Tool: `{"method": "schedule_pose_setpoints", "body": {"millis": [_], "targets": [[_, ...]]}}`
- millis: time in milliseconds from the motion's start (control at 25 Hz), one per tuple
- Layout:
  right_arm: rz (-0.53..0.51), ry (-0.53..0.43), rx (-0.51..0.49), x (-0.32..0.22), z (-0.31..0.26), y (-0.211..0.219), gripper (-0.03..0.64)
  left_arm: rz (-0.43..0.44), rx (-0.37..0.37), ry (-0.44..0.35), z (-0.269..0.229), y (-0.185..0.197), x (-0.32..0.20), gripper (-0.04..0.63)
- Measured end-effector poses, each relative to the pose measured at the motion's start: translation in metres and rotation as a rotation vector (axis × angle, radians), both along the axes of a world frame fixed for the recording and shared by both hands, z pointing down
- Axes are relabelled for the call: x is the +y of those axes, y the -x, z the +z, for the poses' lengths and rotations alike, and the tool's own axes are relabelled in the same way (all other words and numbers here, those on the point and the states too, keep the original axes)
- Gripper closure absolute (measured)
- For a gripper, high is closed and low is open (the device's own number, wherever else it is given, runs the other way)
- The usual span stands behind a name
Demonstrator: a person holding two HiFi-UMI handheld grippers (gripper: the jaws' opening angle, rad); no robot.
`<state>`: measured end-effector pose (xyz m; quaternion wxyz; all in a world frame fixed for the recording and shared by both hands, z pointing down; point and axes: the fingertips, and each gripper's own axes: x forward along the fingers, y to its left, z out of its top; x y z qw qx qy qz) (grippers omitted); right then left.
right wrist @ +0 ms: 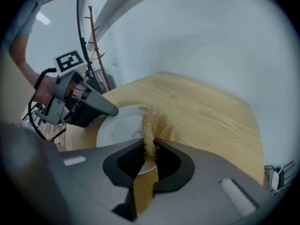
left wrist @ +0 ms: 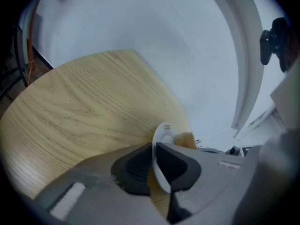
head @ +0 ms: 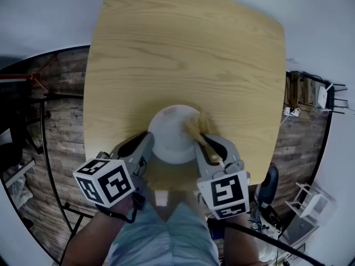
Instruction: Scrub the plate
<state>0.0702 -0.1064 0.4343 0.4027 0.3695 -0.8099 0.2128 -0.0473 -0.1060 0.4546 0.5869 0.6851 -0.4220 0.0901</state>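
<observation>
One white plate lies near the front edge of the single wooden bench. Of two grippers, the left hand-held gripper is clenched on the plate's rim; the right hand-held gripper grasps one scrubbing pad (golden, fibrous) touching the plate's right side.

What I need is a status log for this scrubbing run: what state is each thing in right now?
plate: lying on the table, rim clamped by the left gripper.
scrubber: pinched in the right gripper, pressed on the plate's right rim.
left gripper: jaws shut on the plate's rim.
right gripper: jaws shut on the scrubber.
table: bears the plate near its front edge.
</observation>
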Motion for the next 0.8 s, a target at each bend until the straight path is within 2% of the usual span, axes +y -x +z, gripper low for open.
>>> {"method": "schedule_pose_setpoints", "body": {"millis": [400, 800], "targets": [[-0.014, 0.074, -0.083, 0.030, 0.001, 0.027, 0.568, -0.007, -0.019, -0.003, -0.001, 0.004, 0.002, 0.545], [-0.092, 0.161, -0.199, 0.065, -0.002, 0.067, 0.569, 0.005, -0.030, -0.007, 0.000, 0.008, 0.003, 0.545]]}}
